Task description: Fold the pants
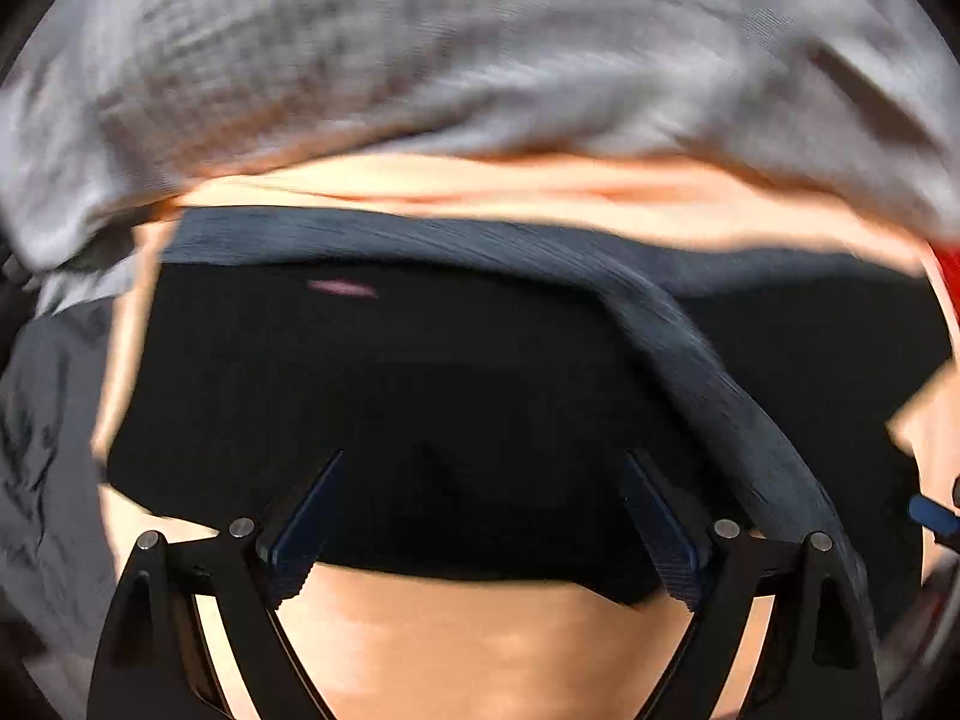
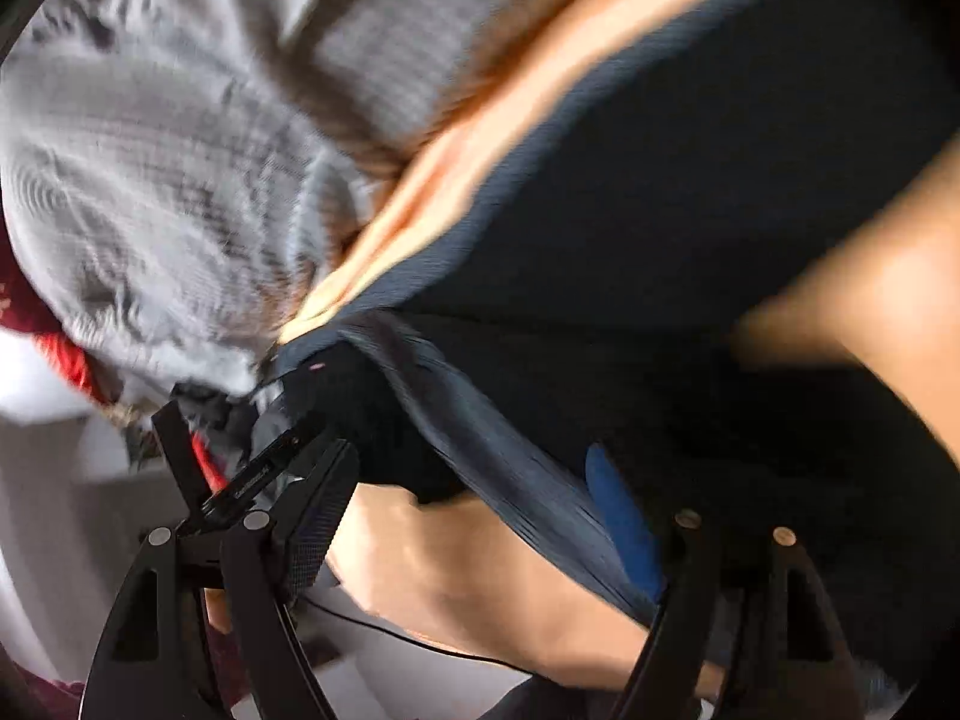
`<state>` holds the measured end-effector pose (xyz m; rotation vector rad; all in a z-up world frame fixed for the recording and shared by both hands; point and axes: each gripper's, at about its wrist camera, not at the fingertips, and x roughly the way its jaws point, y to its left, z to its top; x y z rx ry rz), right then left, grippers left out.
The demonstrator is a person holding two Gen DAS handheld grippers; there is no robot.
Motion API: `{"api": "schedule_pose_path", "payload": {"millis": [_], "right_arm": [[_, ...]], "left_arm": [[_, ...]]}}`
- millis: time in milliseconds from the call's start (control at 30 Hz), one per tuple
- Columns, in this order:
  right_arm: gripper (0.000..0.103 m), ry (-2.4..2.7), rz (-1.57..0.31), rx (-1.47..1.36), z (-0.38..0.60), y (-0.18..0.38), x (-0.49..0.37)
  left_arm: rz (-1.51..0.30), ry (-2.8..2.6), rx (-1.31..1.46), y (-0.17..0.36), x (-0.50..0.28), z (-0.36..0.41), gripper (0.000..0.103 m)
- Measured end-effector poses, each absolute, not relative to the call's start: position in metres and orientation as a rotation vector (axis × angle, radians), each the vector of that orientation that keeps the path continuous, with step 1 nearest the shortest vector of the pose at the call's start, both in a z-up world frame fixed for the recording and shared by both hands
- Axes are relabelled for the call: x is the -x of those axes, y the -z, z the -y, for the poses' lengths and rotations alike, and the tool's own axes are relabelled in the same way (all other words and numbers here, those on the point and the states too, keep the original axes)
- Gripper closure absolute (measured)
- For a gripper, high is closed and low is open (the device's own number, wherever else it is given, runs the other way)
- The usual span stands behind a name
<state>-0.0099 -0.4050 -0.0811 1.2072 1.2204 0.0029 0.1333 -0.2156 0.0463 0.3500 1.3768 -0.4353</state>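
Warm orange-tan wood makes up the table (image 1: 480,648) under both cameras, lit brightly and smeared by motion blur. On it lie the dark pants (image 1: 420,396), nearly black, with a ribbed navy waistband (image 1: 708,348) curving across them from the upper left down to the lower right in the left wrist view. Beyond the pants a heap of grey cloth (image 1: 420,60) fills the far side of the table, and a scrap of red fabric (image 2: 66,360) shows at its edge in the right wrist view.

The left gripper (image 1: 483,480) points down over the pants, its jaws spread wide with nothing pinched between them; only flat dark fabric lies under the gap. The right gripper (image 2: 474,480) also stands with its jaws apart. The waistband runs between its fingers, and the blue pad (image 2: 624,522) sits close against it, though the blur makes it hard to say whether they touch.
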Motion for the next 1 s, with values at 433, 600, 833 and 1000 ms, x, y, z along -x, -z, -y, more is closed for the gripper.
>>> {"api": "schedule_pose_path", "payload": {"millis": [433,600,833,1000], "right_arm": [[0.022,0.506,-1.191,-1.279,0.439,0.098,0.287],[0.022,0.554,-1.193,-1.304,0.446,0.115,0.314],[0.056,0.388,-1.151,-1.389,0.466,0.144,0.319],[0.071,0.268,-1.118,-1.51,0.478,0.153,0.331]], "left_arm": [[-1.419,0.697,-0.525,-0.024,-0.019,0.265,0.012],[-1.433,0.681,-0.558,-0.019,0.0,0.278,0.012],[-1.466,0.612,-0.557,-0.019,0.02,0.305,0.012],[-1.498,0.567,-0.578,-0.019,0.039,0.324,0.012]]}}
